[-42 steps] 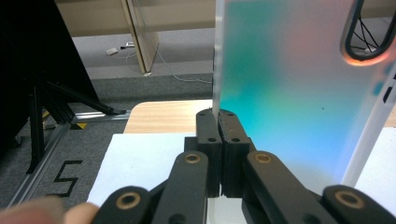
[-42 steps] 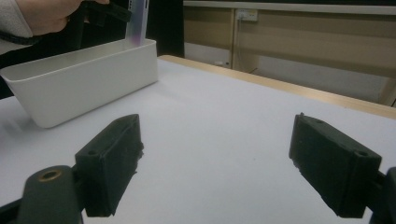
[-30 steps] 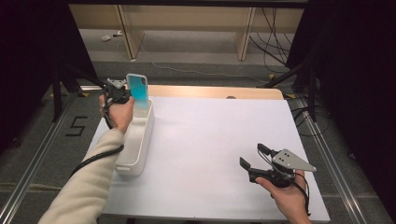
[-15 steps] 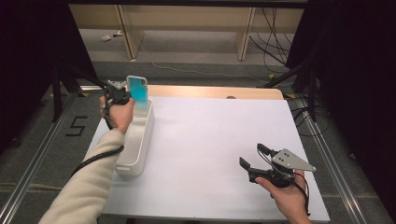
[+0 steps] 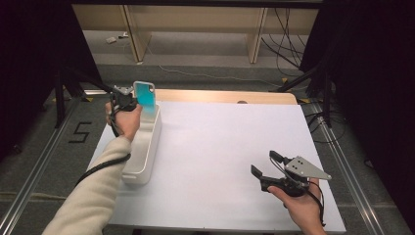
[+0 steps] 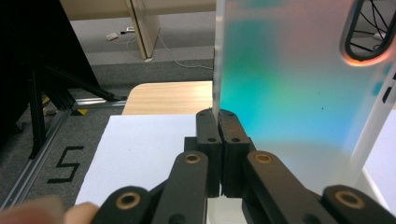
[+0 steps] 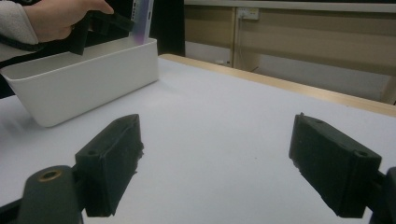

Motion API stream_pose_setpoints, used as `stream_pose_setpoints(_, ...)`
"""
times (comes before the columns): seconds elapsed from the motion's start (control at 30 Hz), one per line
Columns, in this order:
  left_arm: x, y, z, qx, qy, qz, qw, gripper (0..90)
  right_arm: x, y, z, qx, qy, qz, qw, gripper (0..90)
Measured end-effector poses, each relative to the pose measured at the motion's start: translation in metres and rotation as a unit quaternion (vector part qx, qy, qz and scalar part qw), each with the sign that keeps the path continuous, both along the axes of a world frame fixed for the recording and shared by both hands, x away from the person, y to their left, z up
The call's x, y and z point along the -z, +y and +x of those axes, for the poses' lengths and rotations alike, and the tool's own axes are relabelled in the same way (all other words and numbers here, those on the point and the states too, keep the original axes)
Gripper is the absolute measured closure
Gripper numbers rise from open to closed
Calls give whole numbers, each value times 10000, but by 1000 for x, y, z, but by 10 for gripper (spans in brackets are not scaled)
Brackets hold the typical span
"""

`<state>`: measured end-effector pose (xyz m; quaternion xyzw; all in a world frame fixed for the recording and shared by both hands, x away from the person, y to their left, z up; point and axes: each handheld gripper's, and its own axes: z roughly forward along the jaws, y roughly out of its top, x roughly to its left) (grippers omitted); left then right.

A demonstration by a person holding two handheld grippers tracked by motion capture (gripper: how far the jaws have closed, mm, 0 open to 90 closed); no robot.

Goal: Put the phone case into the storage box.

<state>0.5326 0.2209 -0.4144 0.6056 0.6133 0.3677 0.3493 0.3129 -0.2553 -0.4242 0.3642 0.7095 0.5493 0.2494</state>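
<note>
Your left gripper [image 5: 128, 102] has its jaws pinched tight on the edge of a phone case [image 5: 145, 93], a translucent teal one with a pale rim. In the left gripper view the case [image 6: 299, 93] stands just past the closed jaw tips, clamped along its left border. You hold it over the far end of the white bin [image 5: 142, 147], which sits along the left side of the table [image 5: 220, 147]. The edge grip probably suits this thin, flat thing: it leaves the broad face free and lets the case hang clear of the bin walls.

Orientation: the case stands upright, long axis near vertical, slightly tilted. The camera cutout [image 6: 369, 32] is at the top, so the bottom end points down toward the bin. From the right gripper view the case [image 7: 142, 18] shows edge-on above the bin [image 7: 84, 79], its lower end at or just below the rim; whether it touches the inside I cannot tell.

Your right gripper [image 5: 266, 166] rests low over the near right of the table, jaws spread wide, nothing between them. It appears parked out of the way while the left does the work.
</note>
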Motion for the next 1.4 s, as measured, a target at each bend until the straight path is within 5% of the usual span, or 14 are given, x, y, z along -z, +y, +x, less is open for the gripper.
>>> stream_pose_setpoints(1.4, 17, -2, 2, 63, 230, 30, 9997, 884, -1, 0, 0, -22, 43, -16, 10000, 181)
